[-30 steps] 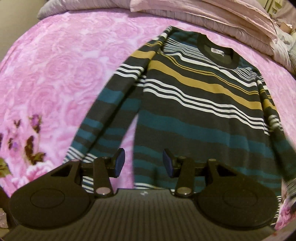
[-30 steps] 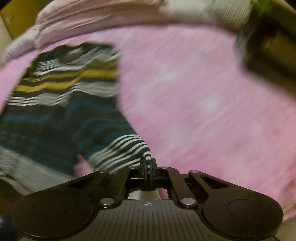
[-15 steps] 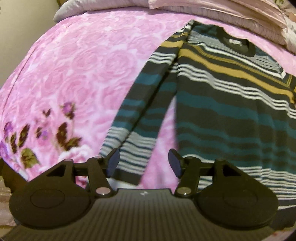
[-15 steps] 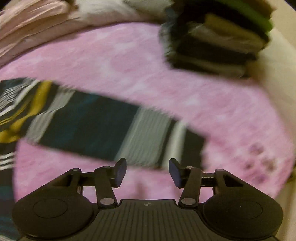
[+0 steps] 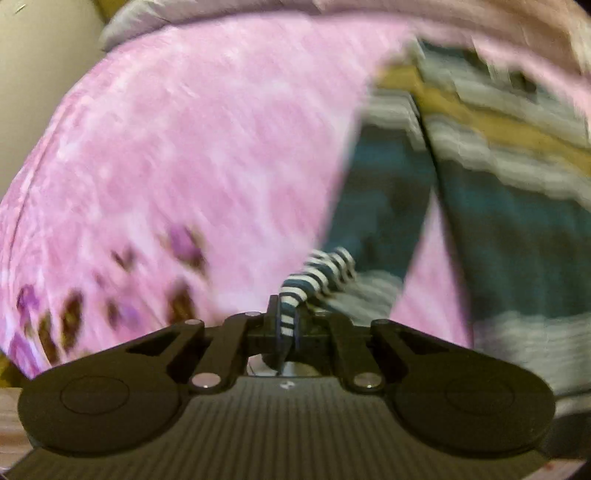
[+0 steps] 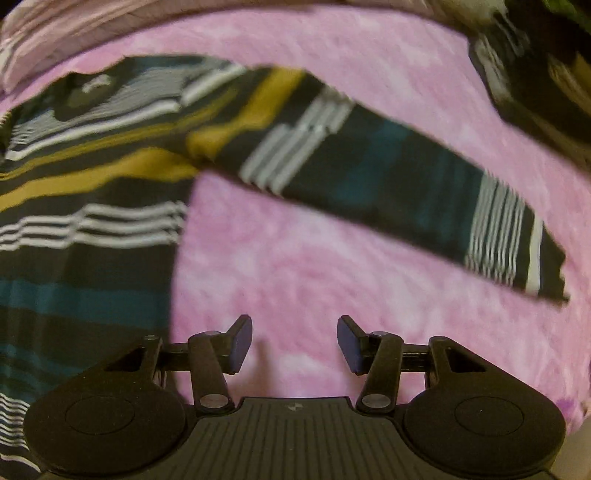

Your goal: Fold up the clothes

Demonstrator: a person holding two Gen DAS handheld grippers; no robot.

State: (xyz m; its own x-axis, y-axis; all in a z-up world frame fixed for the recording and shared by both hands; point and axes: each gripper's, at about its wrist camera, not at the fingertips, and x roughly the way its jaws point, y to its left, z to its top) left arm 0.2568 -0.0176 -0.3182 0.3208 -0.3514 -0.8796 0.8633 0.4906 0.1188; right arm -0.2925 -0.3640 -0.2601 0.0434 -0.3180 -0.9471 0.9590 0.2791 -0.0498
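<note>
A dark sweater [image 5: 517, 229] with teal, mustard and white stripes lies flat on a pink floral bedspread [image 5: 192, 147]. My left gripper [image 5: 286, 325] is shut on the striped cuff [image 5: 317, 277] of its left sleeve, which is pinched and lifted off the bed. In the right wrist view the sweater's body [image 6: 85, 206] fills the left side, and the other sleeve [image 6: 388, 173] stretches out to the right, flat on the bedspread [image 6: 314, 266]. My right gripper [image 6: 294, 341] hangs open above bare bedspread, below that sleeve, with nothing between its fingers.
Pillows and pale bedding [image 5: 461, 22] run along the head of the bed. A stack of folded dark clothes [image 6: 543, 81] sits at the upper right in the right wrist view. A beige wall [image 5: 40, 66] borders the bed's left edge.
My left gripper closed on the left sleeve's cuff and is moving with it; the view is blurred. My right gripper stays open and has shifted back, showing the whole right sleeve.
</note>
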